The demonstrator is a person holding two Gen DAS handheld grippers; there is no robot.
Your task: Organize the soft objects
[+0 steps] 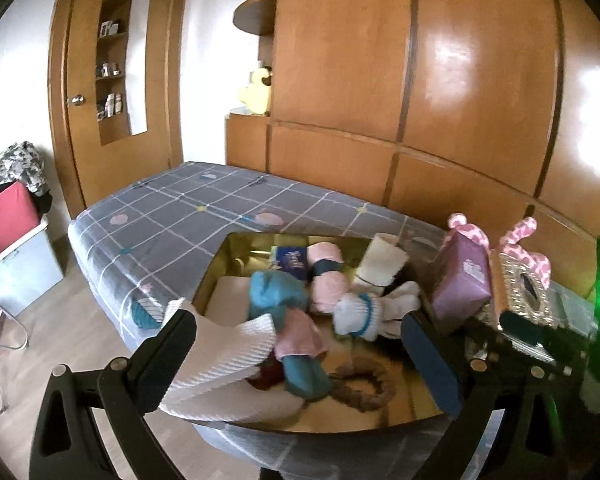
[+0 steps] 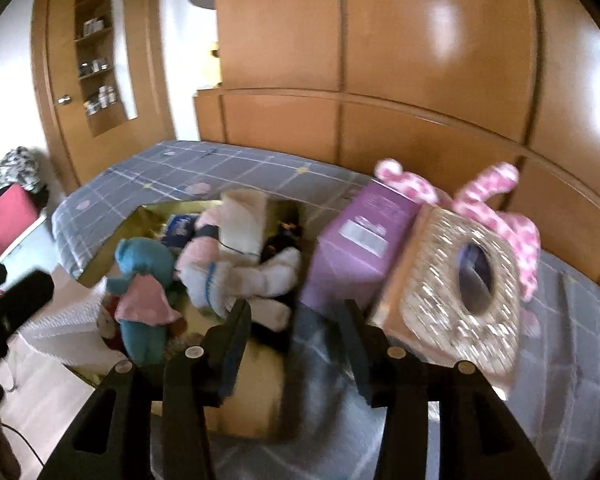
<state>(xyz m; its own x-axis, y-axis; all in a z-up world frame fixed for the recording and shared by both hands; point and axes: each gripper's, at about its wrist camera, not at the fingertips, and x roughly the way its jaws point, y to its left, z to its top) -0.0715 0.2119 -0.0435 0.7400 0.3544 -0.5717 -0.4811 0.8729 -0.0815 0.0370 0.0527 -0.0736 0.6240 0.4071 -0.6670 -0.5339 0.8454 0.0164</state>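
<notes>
My left claw [image 1: 300, 364] hangs spread wide with nothing pinched, its near finger just beside a white ribbed cloth [image 1: 220, 360] draped over the rim of the shiny gold tray [image 1: 236, 248] on the grey checked bed [image 1: 172, 204]. My right claw [image 2: 296, 344] is parted and empty above the bed's near edge. In the tray lie a teal plush doll in a pink dress [image 2: 144, 300], a brown fuzzy ring [image 1: 364, 384], white socks [image 2: 268, 276] and a pink rolled towel [image 1: 328, 280]. Right of the tray stand a purple box [image 2: 360, 248] and a glittery tissue box [image 2: 460, 284], touching, with a pink spotted plush [image 2: 512, 216] behind them.
</notes>
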